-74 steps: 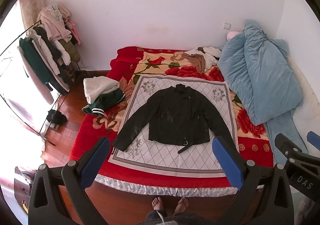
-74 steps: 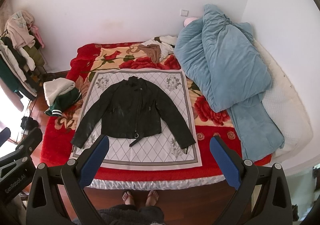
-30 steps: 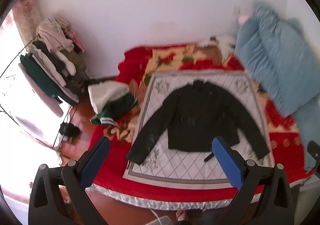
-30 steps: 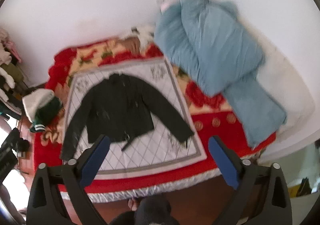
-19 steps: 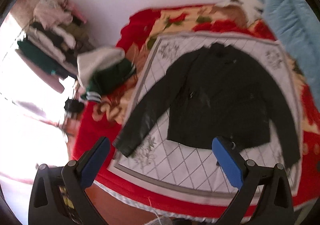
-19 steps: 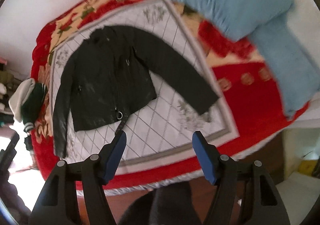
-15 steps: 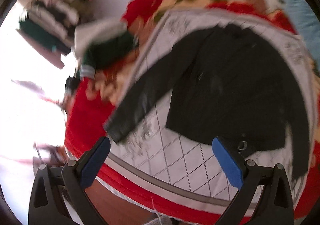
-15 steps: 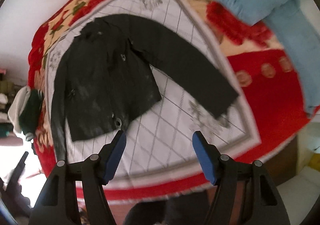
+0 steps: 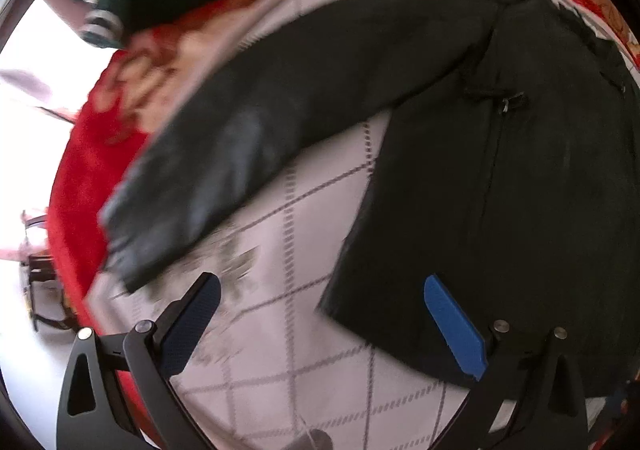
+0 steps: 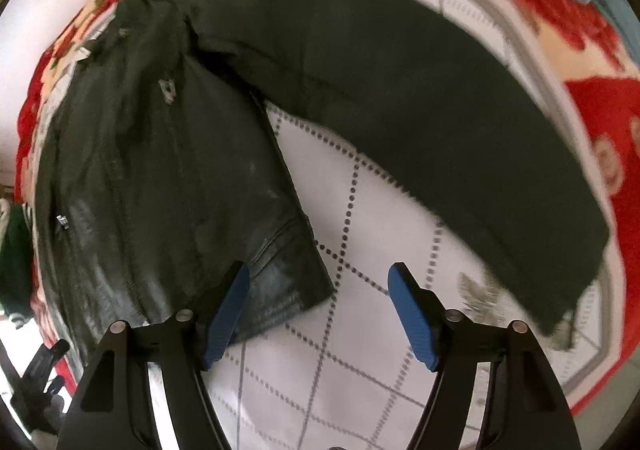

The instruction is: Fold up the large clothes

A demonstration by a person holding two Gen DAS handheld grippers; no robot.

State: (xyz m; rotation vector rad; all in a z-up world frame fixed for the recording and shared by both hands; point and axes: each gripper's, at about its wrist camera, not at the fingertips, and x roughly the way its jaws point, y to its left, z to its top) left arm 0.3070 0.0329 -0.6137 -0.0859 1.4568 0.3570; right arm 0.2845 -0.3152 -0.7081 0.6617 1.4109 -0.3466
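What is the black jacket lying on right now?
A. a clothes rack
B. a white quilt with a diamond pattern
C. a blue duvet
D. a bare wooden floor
B: the jacket lies spread flat, sleeves out, on the white quilt with its dotted diamond lines, seen under it in both views.

Black leather jacket (image 10: 168, 170) flat, sleeves spread, on quilted cloth (image 10: 360, 250).
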